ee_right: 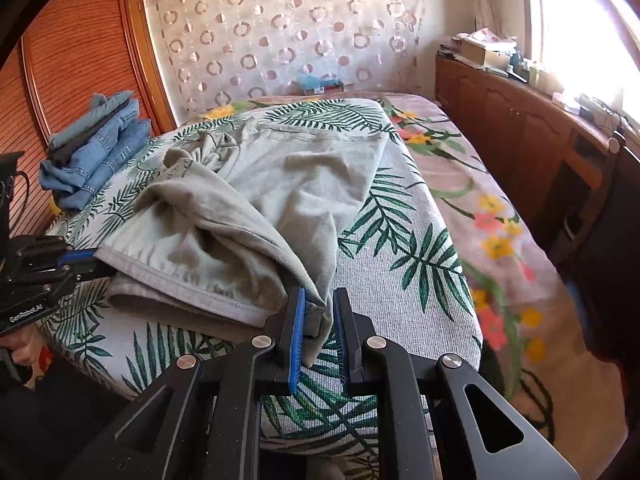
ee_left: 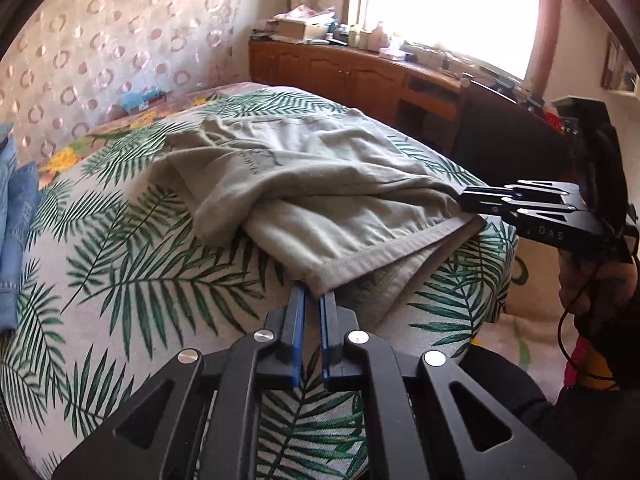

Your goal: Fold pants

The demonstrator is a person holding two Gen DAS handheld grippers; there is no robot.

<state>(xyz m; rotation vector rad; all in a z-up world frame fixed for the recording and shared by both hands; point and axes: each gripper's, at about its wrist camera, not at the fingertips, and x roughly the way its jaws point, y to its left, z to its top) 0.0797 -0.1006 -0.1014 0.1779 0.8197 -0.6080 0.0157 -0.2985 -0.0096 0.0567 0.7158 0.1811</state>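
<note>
Grey-green pants (ee_left: 304, 184) lie rumpled and doubled over on the palm-leaf bed cover (ee_left: 132, 280); they also show in the right wrist view (ee_right: 240, 208). My left gripper (ee_left: 312, 294) is shut on the near hem corner of the pants. My right gripper (ee_right: 320, 312) has its jaws slightly apart with the other hem corner of the pants between the blue pads, hanging loosely. In the left wrist view the right gripper (ee_left: 464, 200) meets the cloth's right edge. In the right wrist view the left gripper (ee_right: 96, 264) meets the left corner.
A stack of folded blue jeans (ee_right: 96, 152) sits at the far left of the bed, also in the left wrist view (ee_left: 16, 208). A wooden cabinet (ee_left: 360, 76) with clutter runs under the window. The floral blanket (ee_right: 480, 208) covers the bed's right side.
</note>
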